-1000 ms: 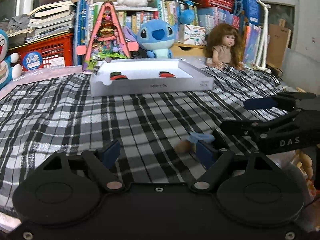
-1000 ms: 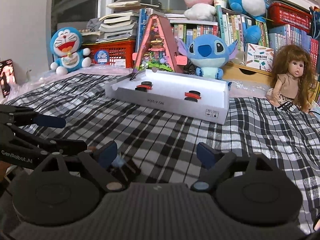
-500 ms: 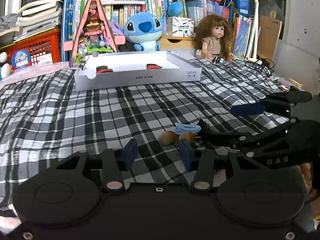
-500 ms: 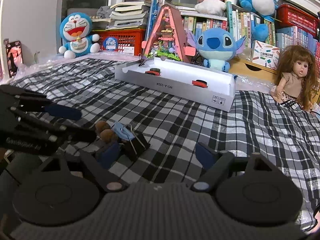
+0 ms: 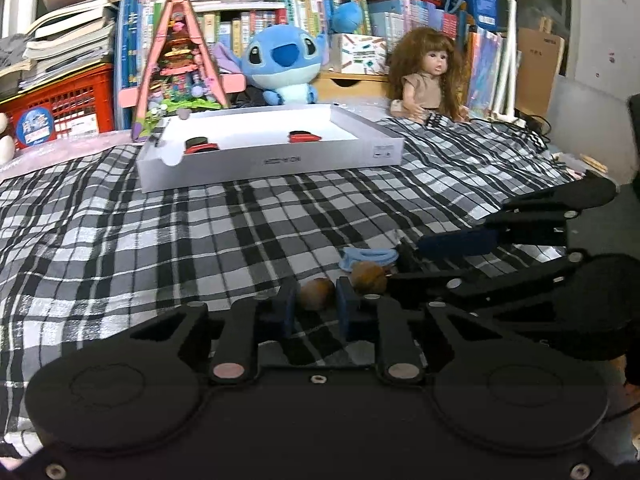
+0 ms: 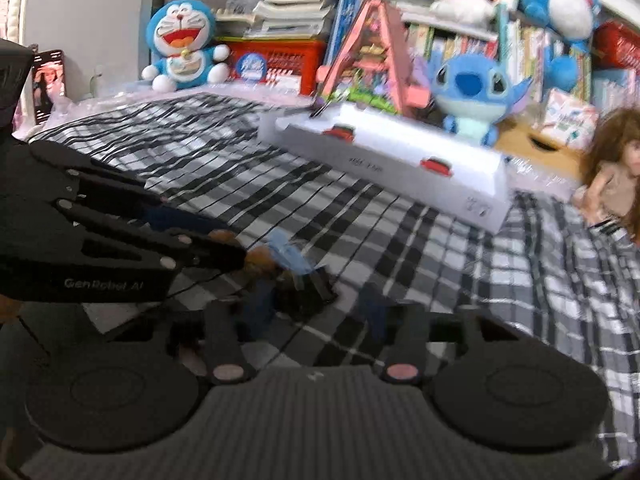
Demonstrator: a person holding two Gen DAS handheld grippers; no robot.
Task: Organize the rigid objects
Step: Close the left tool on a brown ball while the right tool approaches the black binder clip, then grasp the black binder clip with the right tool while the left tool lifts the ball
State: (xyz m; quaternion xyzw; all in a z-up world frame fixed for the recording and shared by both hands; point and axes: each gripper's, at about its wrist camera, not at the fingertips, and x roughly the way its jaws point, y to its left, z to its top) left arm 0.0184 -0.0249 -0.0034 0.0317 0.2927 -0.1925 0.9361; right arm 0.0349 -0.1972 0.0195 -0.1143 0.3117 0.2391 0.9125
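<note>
Two brown walnuts lie on the plaid cloth. My left gripper (image 5: 314, 310) has its pads closed around the near walnut (image 5: 316, 294). The second walnut (image 5: 368, 276) lies just right of it, beside a light blue clip (image 5: 370, 256). My right gripper (image 6: 316, 312) is open around a black binder clip (image 6: 300, 294), seen blurred, with the blue clip (image 6: 290, 254) just beyond. A white shallow box (image 5: 272, 156) holding red-and-black pieces (image 5: 200, 146) stands further back on the cloth.
Behind the box stand a pink triangular toy house (image 5: 180, 60), a blue Stitch plush (image 5: 284, 64), a doll (image 5: 428, 72), a red crate (image 5: 60, 108) and shelves of books. A Doraemon plush (image 6: 182, 44) sits at far left.
My left gripper has closed from wide open onto the near walnut. My right gripper has narrowed and moved in over the black binder clip; its view is blurred by motion.
</note>
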